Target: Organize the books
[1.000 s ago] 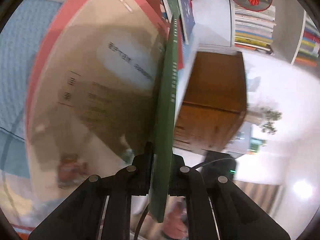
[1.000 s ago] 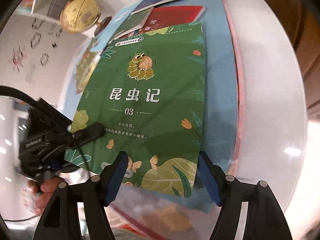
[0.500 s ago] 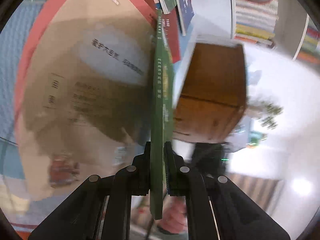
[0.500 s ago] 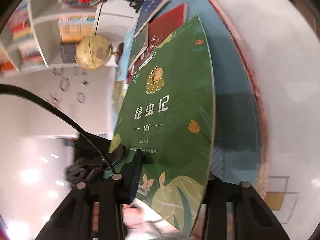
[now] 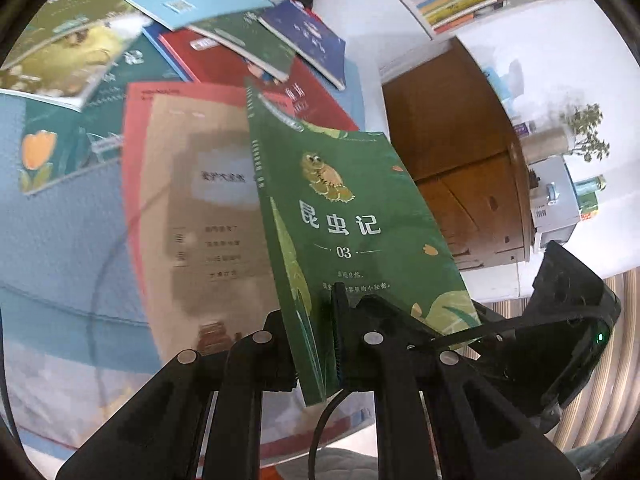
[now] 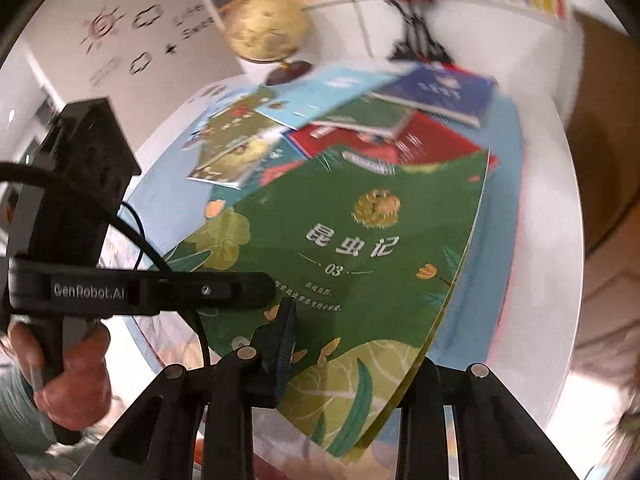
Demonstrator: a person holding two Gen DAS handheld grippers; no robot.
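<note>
The green book (image 5: 352, 216), its cover marked 03 beneath 3 large white characters, was lifted clear of the blue-covered table (image 5: 60, 248) and gripped by both tools at once. The left gripper (image 5: 316, 344) was clamped shut on the book's lower edge near the spine, with the cover tilted up toward the right of that view. Seen from the right wrist camera, the same green book (image 6: 360, 248) filled the centre, and the right gripper (image 6: 348, 364) had just been closing, its jaws now pressed across the book's bottom edge, 1 dark pad lying on the front cover and the other behind the page edge at the right.

Under the raised book lay a red-bordered tan book (image 5: 188, 208), flat on the cloth. Beyond it a loose heap of books (image 5: 224, 40) was spread over the far part of the table, overlapping one another: red, dark blue, pale blue and green covers. The heap was blurred, so their titles could not be read.

A hand (image 6: 72, 376) held the left tool's black handle at the lower left of the right wrist view. A gold globe (image 6: 264, 28) stood at the table's far edge, and a brown wooden cabinet (image 5: 460, 152) stood beside the table.
</note>
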